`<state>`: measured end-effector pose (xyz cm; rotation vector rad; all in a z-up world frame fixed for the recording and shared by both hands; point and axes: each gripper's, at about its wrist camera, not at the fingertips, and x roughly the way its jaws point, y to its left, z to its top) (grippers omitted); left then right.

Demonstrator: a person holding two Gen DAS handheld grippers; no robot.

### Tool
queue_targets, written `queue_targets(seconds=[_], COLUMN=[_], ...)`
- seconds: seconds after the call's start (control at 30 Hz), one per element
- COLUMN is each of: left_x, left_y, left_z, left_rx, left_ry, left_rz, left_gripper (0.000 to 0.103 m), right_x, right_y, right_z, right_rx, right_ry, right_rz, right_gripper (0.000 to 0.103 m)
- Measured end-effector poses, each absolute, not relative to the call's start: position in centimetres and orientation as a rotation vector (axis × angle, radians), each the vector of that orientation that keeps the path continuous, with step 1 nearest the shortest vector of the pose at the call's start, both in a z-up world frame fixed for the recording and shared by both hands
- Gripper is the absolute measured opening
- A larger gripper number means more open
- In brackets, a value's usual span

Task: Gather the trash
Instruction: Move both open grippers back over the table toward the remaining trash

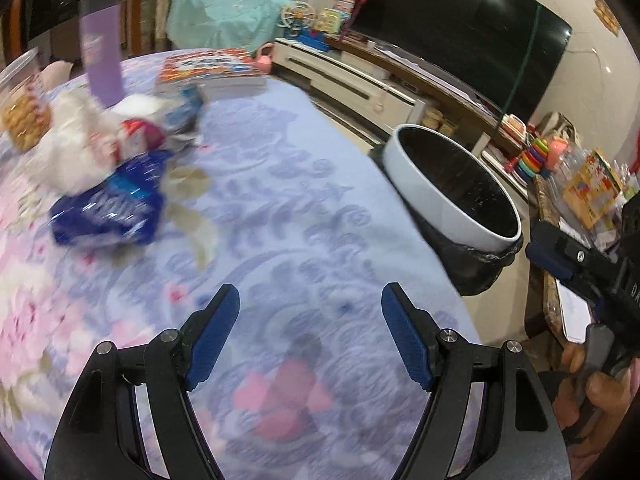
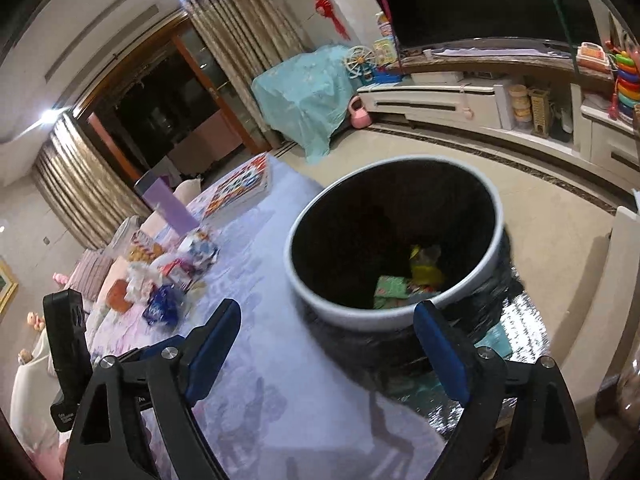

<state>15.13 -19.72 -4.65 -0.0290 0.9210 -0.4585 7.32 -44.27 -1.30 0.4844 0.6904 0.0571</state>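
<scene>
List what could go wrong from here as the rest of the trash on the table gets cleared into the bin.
1. The blue wrapper lies against the loose white wrappers; grabbing it may drag or scatter them.
2. The purple cup and the cookie jar stand right behind the pile, so a reaching left tool could knock them.
3. The bin sits just off the table edge; a drop from the open right tool may miss the rim.

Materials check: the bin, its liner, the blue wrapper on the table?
Bin: looks like smooth white plastic, matte, with an even rounded rim. Liner: thin black plastic film, gathered and wrinkled below the rim. Blue wrapper: probably glossy plastic or foil film, crumpled with bright glints; blur leaves it open.
</scene>
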Motion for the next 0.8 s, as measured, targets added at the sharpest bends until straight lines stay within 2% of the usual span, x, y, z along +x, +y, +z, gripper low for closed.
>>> queue_targets(seconds=[0.8], left_x=[14.3], left_y=[-6.6], left_z=[-6.3], left_rx=[-0.159], left_ry=[0.924], left_rz=[-0.258], left_gripper=[0.075], right_x=[8.4], right_y=[-32.9], right_z=[-4.1], right_rx=[0.41], right_ry=[0.801], right_rz=[0.228], right_gripper=[0.091])
